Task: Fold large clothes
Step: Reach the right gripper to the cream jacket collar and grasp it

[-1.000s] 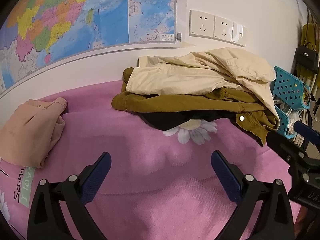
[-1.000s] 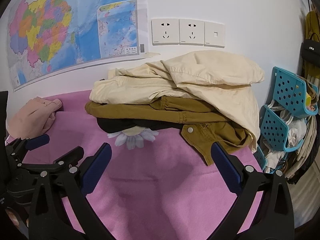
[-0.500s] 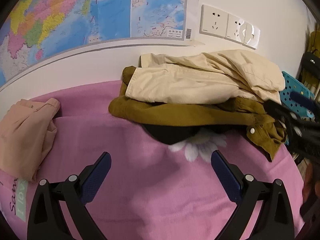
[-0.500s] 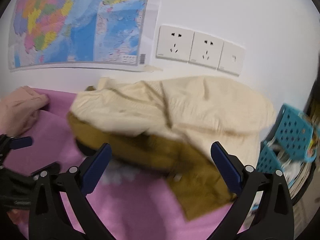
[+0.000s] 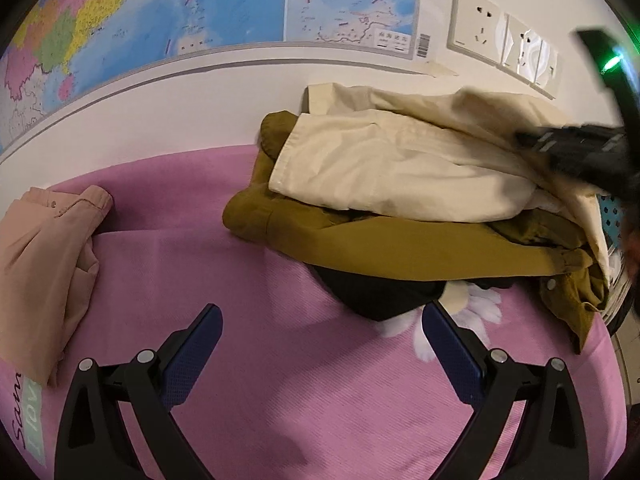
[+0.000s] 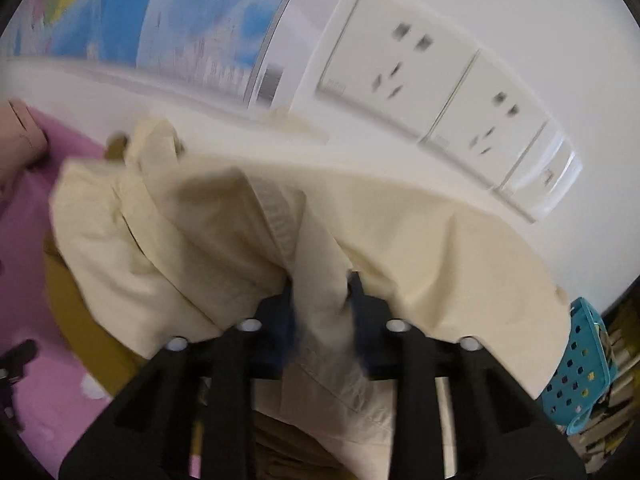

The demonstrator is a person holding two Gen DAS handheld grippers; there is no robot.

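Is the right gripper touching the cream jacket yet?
Touching. The right wrist view shows the right gripper with both fingers pinched on a fold of the cream jacket, fabric bunched between them.

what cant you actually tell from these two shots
- Black garment, left wrist view: mostly buried under the mustard jacket; type unknown.
- Right gripper grip, right wrist view: blurred, cream jacket bunches over the fingertips; hold depth unclear.
- Map text: too small.
- Pink garment, left wrist view: cut off by the left edge.
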